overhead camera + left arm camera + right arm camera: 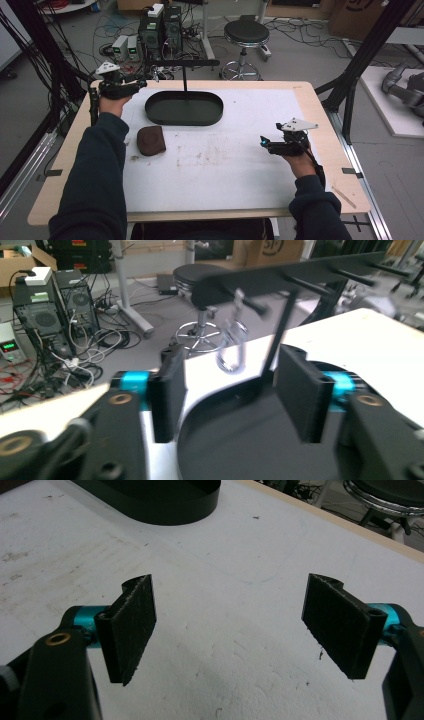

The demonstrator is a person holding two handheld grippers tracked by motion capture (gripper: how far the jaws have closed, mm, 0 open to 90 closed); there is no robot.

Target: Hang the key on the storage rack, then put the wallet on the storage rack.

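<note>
Hovering our left gripper [230, 385], jaws parted around nothing, near the silver carabiner [232, 347] hanging on the black rack [300, 272], we judged slow retreat wisest, our right gripper [227, 625] equally unclenched.

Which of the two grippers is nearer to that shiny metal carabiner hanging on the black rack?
The left gripper. Its open jaws point straight at the carabiner just ahead. The right gripper hovers open over the white mat, well away.
</note>
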